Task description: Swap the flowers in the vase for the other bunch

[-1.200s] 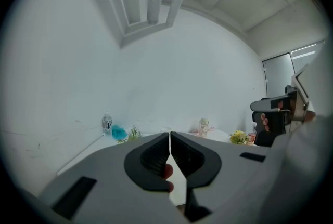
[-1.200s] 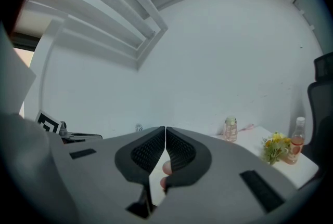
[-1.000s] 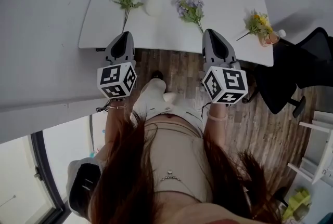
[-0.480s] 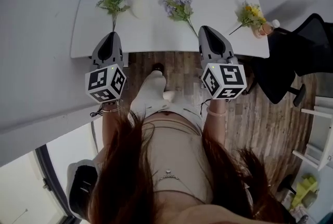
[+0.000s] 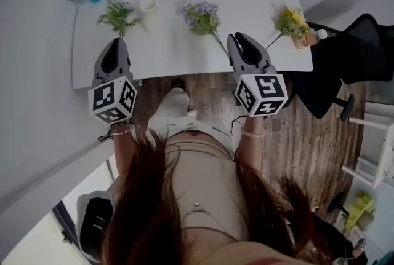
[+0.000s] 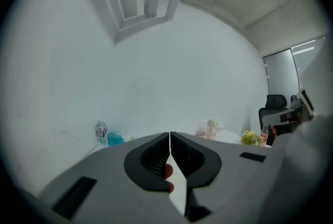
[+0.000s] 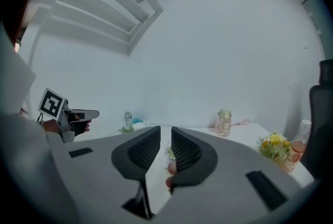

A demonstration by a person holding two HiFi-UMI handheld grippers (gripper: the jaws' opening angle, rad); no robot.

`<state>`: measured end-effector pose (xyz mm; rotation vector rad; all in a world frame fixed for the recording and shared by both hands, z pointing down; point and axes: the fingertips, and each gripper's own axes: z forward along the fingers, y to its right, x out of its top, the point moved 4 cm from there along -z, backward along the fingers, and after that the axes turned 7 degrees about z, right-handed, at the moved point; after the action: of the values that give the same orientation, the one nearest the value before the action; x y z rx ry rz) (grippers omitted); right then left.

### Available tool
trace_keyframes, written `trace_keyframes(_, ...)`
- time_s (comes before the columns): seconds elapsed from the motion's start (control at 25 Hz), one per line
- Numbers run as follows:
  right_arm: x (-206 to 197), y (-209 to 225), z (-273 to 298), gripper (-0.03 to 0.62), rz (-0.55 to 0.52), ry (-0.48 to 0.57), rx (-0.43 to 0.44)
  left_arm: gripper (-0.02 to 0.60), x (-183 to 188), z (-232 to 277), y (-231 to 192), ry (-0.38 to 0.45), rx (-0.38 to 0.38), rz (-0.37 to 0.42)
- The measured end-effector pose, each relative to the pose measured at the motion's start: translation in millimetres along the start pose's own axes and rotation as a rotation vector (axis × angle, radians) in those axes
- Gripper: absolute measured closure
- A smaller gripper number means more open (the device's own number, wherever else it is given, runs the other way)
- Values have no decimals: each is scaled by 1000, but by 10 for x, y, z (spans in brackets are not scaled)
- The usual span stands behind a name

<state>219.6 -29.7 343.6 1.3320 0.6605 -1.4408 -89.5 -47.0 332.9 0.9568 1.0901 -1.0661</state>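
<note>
In the head view I am looking steeply down on the long white table [image 5: 178, 55]. The small cream ceramic vase [image 5: 148, 13] is standing towards its left end, and as far as I can judge no flowers are showing in its mouth. The green leafy bunch [image 5: 117, 11] is lying just beside it on the left. The purple-flowered bunch with green leaves [image 5: 200, 15] is lying apart on its right, with its thin stem running towards me. Further right, a yellow-flowered bunch [image 5: 289, 19] is resting by a small bottle of orange liquid [image 5: 306, 39]. The left gripper [image 5: 117, 42] is hovering over the near edge below the green bunch. The right gripper [image 5: 237, 37] is hovering just beside the end of the purple stem.

In the left gripper view, the left gripper [image 6: 170, 134] is holding its jaws pressed together with nothing caught between them. A clear water bottle [image 6: 101, 130] and a pink glass jar [image 6: 212, 127] are sitting far beyond, at the back of the table.

In the right gripper view, the right gripper [image 7: 165, 128] is showing jaws that have just been opening. They are standing a little apart and empty, and a scrap of what I take for the purple bunch is peeping through the gap.

I am reading this as the start of the pick-up of the replacement bunch — most likely the purple one. The next move is calling for wider jaws, a descent onto the flat-lying stem and a gentle pinch. After that comes tipping the bunch upright over the vase's narrow mouth.
</note>
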Motion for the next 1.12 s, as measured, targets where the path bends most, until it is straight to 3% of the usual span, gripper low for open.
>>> trace_keyframes(0.48, -433, 217, 911, 412, 4, -239, -44, 571, -134, 630, -539, -49, 28, -74)
trace_keyframes(0.72, -764, 449, 1321, 364, 23, -376, -107, 571, -263, 1002, -755, -78, 28, -107)
trace_keyframes(1.12, -1223, 585, 1874, 330, 25, -535, -154, 571, -600, 1413, -1015, -175, 15, -108)
